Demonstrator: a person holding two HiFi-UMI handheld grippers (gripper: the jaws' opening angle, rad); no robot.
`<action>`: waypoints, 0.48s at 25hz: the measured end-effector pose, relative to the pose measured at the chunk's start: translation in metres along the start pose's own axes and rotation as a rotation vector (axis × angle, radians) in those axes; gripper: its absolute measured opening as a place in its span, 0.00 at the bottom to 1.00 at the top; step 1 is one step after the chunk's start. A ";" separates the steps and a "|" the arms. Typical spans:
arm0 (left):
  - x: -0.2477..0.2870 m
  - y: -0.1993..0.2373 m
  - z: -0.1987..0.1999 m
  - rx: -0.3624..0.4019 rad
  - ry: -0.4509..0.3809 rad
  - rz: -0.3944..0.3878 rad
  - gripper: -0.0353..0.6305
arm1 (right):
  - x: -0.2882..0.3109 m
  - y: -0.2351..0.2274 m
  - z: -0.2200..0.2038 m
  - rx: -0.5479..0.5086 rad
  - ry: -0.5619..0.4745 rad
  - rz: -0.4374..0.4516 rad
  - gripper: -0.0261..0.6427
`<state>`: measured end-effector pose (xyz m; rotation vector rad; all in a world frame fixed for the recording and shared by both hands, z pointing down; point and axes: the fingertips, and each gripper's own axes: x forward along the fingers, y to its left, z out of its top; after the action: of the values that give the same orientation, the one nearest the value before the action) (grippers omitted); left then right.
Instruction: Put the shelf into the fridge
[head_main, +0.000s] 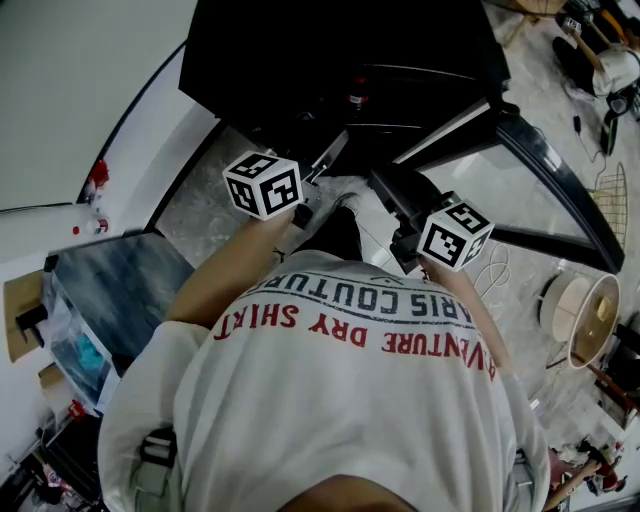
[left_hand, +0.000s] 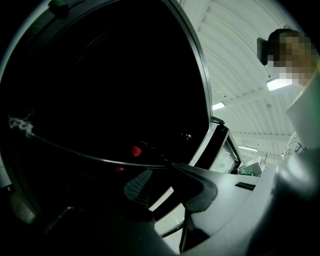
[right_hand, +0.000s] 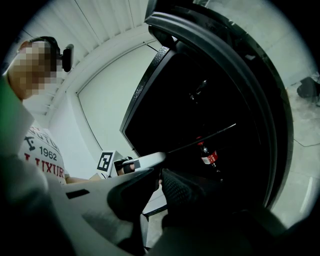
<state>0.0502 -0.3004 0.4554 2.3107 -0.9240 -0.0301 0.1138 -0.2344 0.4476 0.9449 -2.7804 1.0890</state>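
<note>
Left gripper (left_hand: 167, 182): your jaws are clamped on the left end of the shelf's (right_hand: 145, 161) near edge, so that side cannot drop.
Right gripper (right_hand: 157, 182): closed tight on the pale front strip at the right end; the two-ended hold keeps the panel level.
Shelf position: it is carried between your grippers at the mouth of the fridge (head_main: 340, 60), far edge pointing into the dark interior. It looks not yet seated.
Fridge door (head_main: 560, 180): swung wide to the right, which leaves you the full opening.
Bottle (right_hand: 207, 155): a red-capped bottle stands far inside, right of centre, so judge the shelf's height against it.
Next move: probably slide both ends far together, evenly, so neither side jams.
</note>
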 end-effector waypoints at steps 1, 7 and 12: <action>0.000 0.001 0.000 0.001 0.001 0.000 0.23 | 0.001 -0.001 0.000 0.003 -0.001 0.000 0.12; 0.006 0.006 0.003 -0.001 0.002 0.006 0.23 | 0.003 -0.005 0.001 0.012 0.003 0.002 0.12; 0.010 0.011 0.008 -0.002 -0.001 0.011 0.23 | 0.005 -0.007 0.003 0.015 0.001 0.002 0.12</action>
<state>0.0497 -0.3168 0.4576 2.3040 -0.9371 -0.0279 0.1143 -0.2434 0.4506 0.9437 -2.7769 1.1110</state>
